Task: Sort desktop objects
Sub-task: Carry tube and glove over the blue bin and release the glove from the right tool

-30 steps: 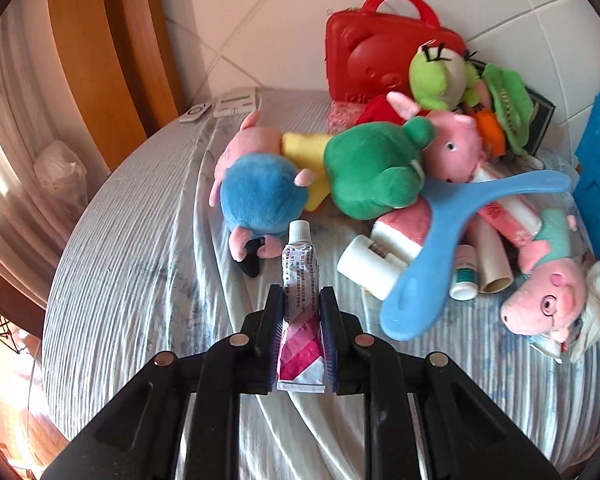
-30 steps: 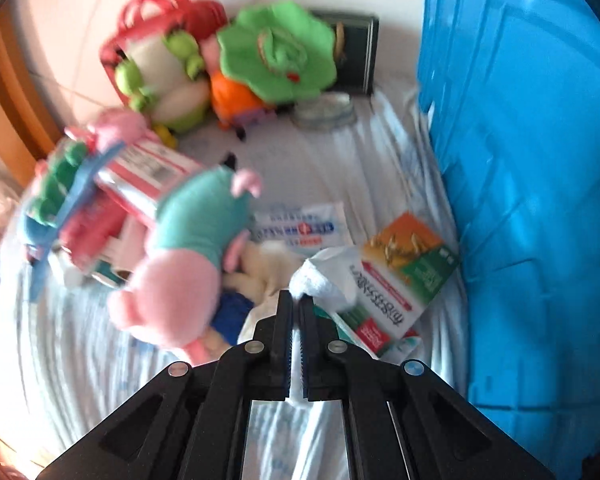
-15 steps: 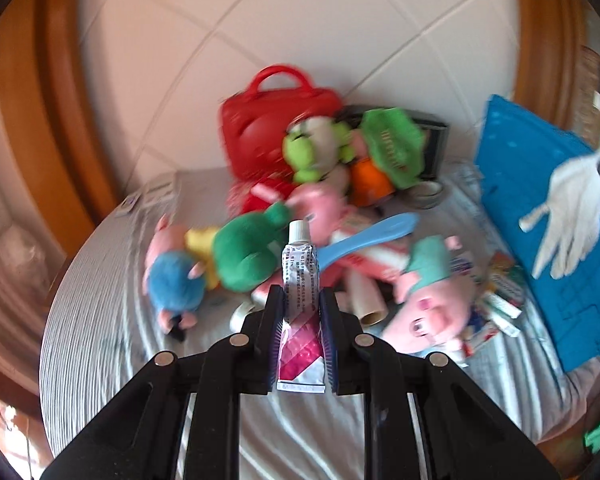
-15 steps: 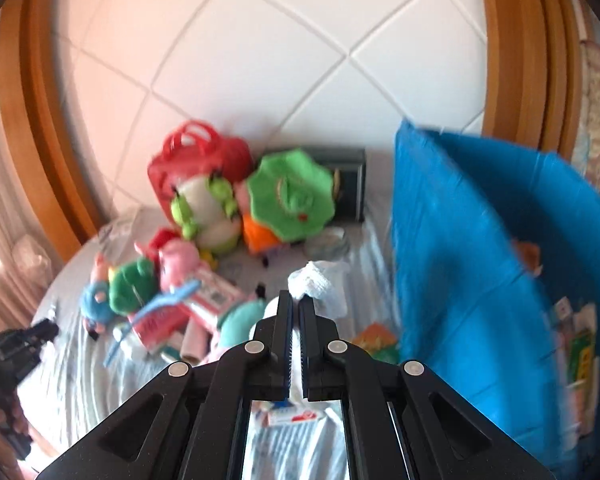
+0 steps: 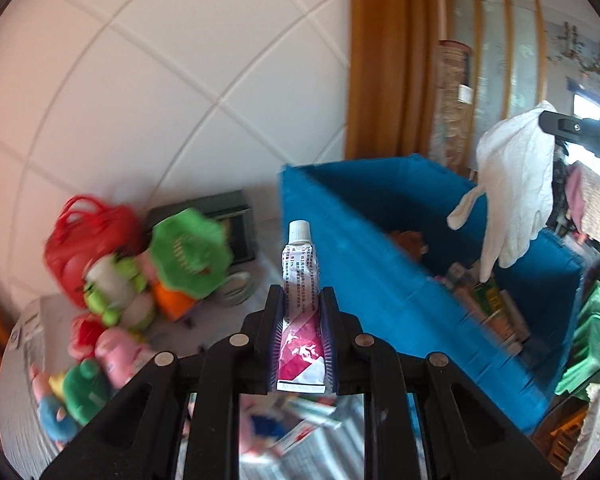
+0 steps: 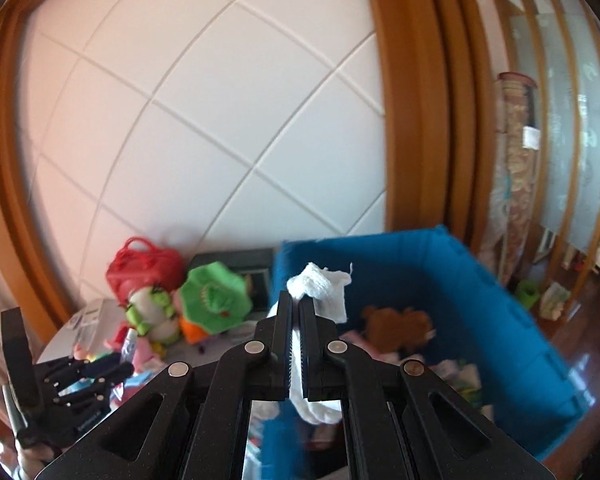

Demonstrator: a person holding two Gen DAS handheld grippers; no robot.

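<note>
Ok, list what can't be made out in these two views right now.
- Left wrist view: plush toys beside the red bag are motion-blurred; details unreadable.
- Left wrist view: print on the tube in the left hand-held gripper is too small.
- Right wrist view: the white glove in the right hand-held gripper hides part of the blue bin.
- Both views: bin contents blurred.

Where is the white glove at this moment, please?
The white glove hangs from the shut right gripper, above the open blue bin; in the left wrist view it is at the upper right.
</note>
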